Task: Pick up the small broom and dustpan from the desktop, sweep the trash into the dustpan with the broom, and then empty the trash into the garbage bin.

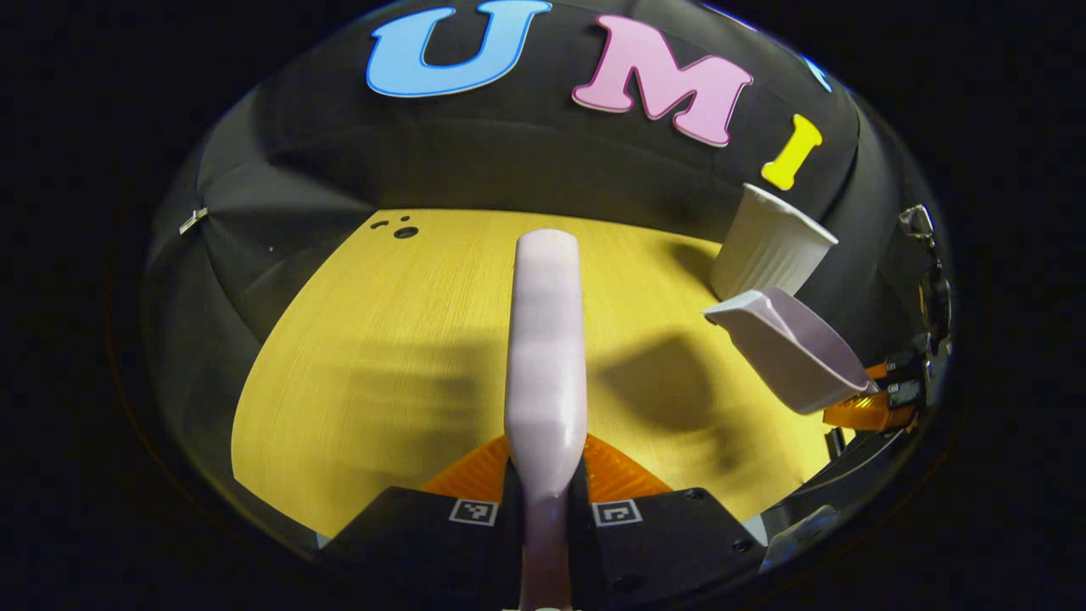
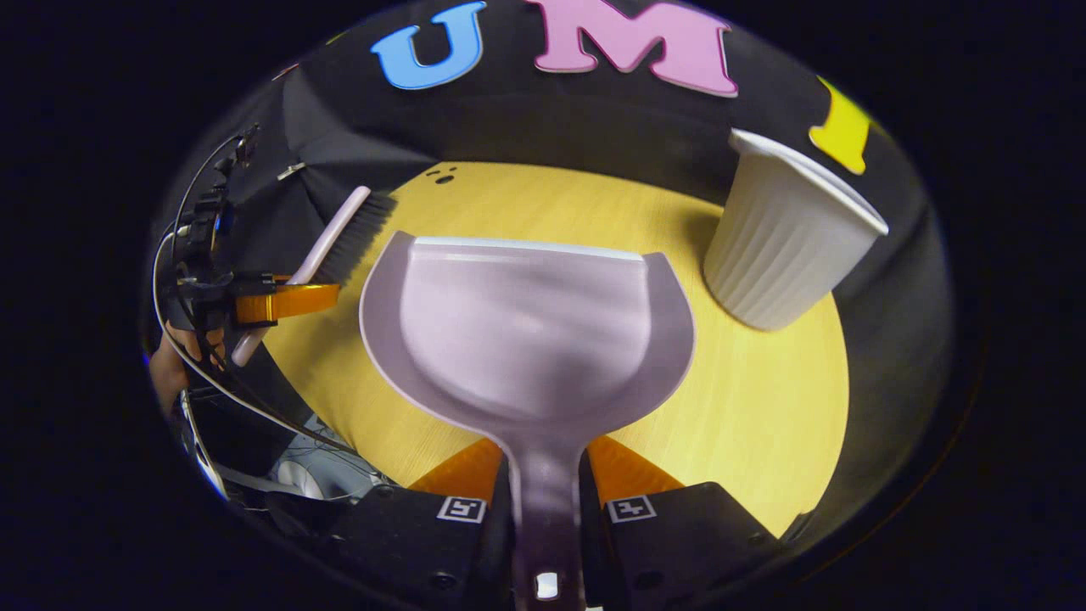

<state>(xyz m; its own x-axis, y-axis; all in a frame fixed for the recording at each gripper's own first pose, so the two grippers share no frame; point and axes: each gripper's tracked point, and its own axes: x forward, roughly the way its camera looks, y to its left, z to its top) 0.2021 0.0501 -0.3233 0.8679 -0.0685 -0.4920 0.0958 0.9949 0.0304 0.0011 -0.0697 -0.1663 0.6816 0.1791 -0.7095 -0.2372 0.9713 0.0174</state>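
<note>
My left gripper [image 1: 545,475] is shut on the handle of the small pale broom [image 1: 547,339], which points forward above the yellow desktop [image 1: 382,356]; its bristles are hidden here. In the right gripper view that broom [image 2: 339,233] shows dark bristles, held by the left gripper [image 2: 284,303] at the left. My right gripper [image 2: 547,484] is shut on the handle of the pale dustpan [image 2: 526,331], raised over the desk with its pan looking bare. The left gripper view shows the dustpan [image 1: 789,348] at the right, close below the white ribbed garbage bin [image 1: 768,246].
The white garbage bin [image 2: 785,238] stands at the desk's far right. A small dark hole [image 1: 405,231] marks the desk's far left. A hand [image 2: 165,369] and cables show at the left in the right gripper view.
</note>
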